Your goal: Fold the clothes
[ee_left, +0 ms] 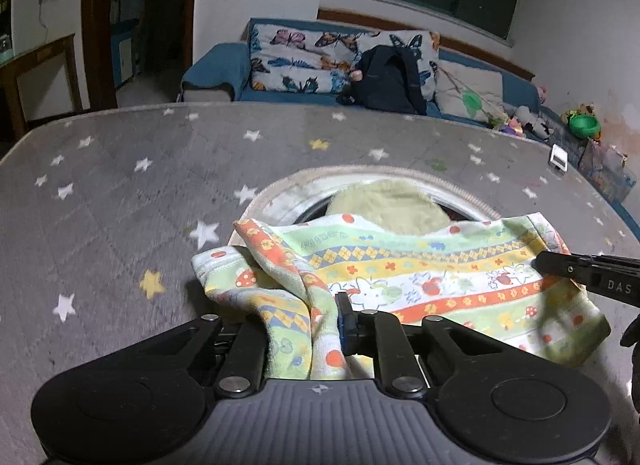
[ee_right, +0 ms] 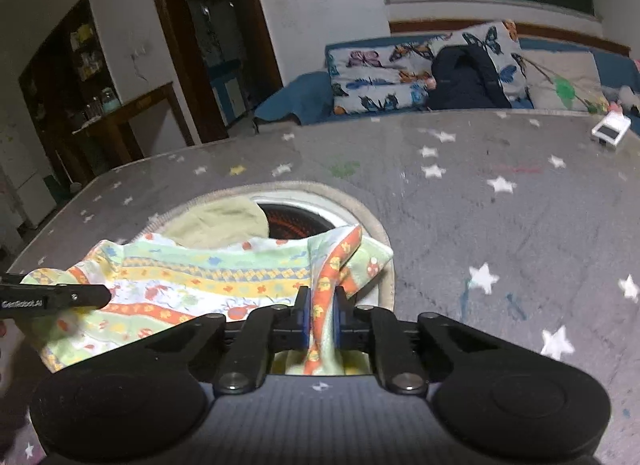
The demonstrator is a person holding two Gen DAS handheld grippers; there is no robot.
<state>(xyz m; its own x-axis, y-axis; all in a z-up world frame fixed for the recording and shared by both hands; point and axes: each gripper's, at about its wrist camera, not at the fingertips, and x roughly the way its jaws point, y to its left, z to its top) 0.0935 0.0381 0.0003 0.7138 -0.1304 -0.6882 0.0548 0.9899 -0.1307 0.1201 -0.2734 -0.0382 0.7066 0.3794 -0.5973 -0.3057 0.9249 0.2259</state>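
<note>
Early stage, no fold made yet: patterned cloth [ee_left: 420, 265] only picked up, stretched between both claws above the desk [ee_left: 120, 193], lower edge sagging toward the surface. Left claw [ee_left: 316, 329] clamped shut on a bunched corner, fabric rope-twisted through the pads. Right claw [ee_right: 320, 305] likewise closed tight on the opposite corner, a narrow pinch of cloth running between the blue pads [ee_right: 303, 311]. Still to do, by my read: spread flat, square the edges, make every fold, then handle the second piece. Second piece = pale yellow-green garment [ee_right: 224, 221], heaped in a round opening [ee_right: 360, 221] cut in the desk cover, dark ribbed interior visible behind it. Held cloth: thin, soft, knit-like, limp drape, horizontal bands of green, yellow, orange and white with small cartoon prints; garment type unclear from here. Desk cover: grey, matte, felt-like, quilted diamond lines, white and yellow stars. Small white box [ee_right: 610, 129] at the far edge, well apart.
</note>
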